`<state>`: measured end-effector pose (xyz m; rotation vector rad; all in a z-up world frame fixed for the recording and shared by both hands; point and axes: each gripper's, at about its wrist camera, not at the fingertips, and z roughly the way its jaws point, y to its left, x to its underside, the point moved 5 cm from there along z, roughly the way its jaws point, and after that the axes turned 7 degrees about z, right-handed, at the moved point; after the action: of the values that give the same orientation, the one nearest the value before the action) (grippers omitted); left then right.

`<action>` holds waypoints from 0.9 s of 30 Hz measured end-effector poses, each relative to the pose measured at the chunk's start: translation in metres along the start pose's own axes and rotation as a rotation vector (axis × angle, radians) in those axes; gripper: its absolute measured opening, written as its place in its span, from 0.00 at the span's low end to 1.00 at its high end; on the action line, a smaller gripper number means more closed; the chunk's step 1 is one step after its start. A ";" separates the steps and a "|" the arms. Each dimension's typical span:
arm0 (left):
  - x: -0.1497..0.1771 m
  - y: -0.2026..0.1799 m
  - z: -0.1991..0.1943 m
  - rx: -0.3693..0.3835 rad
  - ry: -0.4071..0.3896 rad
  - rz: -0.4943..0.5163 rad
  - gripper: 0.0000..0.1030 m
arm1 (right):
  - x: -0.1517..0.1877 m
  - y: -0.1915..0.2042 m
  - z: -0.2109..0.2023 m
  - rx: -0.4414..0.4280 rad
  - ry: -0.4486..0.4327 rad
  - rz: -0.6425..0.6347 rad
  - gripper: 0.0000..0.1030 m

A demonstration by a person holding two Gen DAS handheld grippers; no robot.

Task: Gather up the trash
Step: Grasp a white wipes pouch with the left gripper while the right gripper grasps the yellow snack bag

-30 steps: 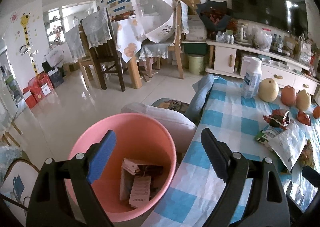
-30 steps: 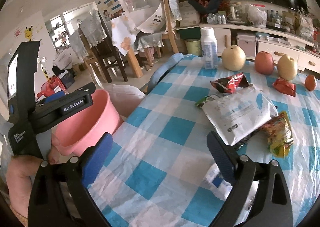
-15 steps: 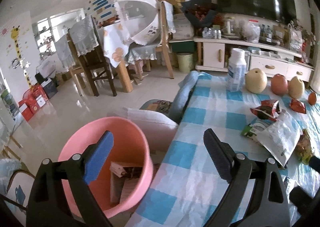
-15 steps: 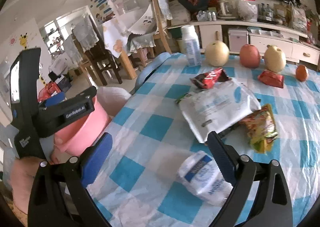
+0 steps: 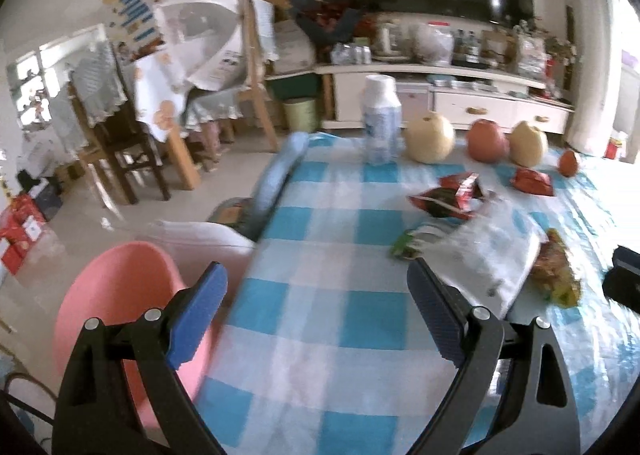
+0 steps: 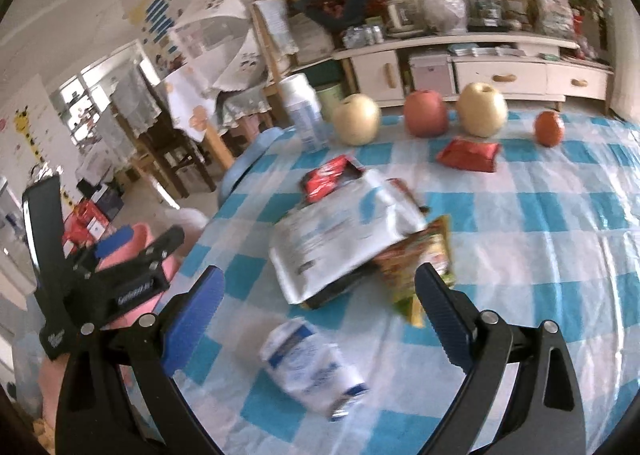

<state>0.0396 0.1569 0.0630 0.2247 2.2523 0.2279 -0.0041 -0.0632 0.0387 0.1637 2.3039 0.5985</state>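
A pink bin [image 5: 116, 295] stands off the table's left edge. My left gripper [image 5: 316, 315] is open and empty above the blue-checked tablecloth [image 5: 320, 247], beside the bin. My right gripper [image 6: 320, 315] is open and empty, just above a crumpled blue-and-white wrapper [image 6: 312, 363]. Ahead lie a large white bag [image 6: 344, 239], a yellow-green snack bag [image 6: 420, 255], a red-black wrapper [image 6: 328, 179] and a red packet [image 6: 468, 155]. The left gripper [image 6: 100, 275] also shows in the right wrist view, over the bin.
A white bottle [image 6: 304, 111], pears [image 6: 356, 119], an apple [image 6: 424, 113] and a small orange fruit [image 6: 550, 129] stand along the table's far edge. Chairs [image 5: 120, 143] and a cabinet [image 5: 440, 103] lie beyond. A cushioned seat [image 5: 208, 235] is next to the bin.
Both grippers swung right, away from the bin and over the table. The crumpled wrapper has come between the right fingers' view. The bin's contents are out of the left view.
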 end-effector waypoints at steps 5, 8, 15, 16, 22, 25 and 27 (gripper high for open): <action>-0.004 -0.036 0.007 0.096 -0.014 0.060 0.89 | -0.015 -0.036 -0.002 0.051 0.000 0.048 0.92; -0.007 -0.061 0.012 0.159 -0.024 0.130 0.89 | -0.022 -0.057 0.000 0.086 0.002 0.063 0.92; -0.005 -0.114 0.034 0.252 -0.025 0.356 0.89 | -0.042 -0.102 0.014 0.164 -0.004 0.075 0.92; -0.005 -0.117 0.036 0.269 -0.024 0.364 0.89 | -0.045 -0.107 0.017 0.171 -0.001 0.070 0.92; -0.009 -0.131 0.060 0.305 0.006 0.451 0.89 | -0.042 -0.117 0.044 0.104 0.084 0.094 0.92; -0.014 -0.129 0.066 0.355 0.011 0.417 0.89 | -0.032 -0.105 0.056 0.061 0.141 0.069 0.92; -0.016 -0.126 0.069 0.368 0.022 0.382 0.89 | -0.026 -0.095 0.060 0.040 0.168 0.047 0.92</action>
<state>0.0923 0.0370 0.0010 0.8532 2.2437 0.0115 0.0617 -0.1326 -0.0266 0.1938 2.4812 0.6112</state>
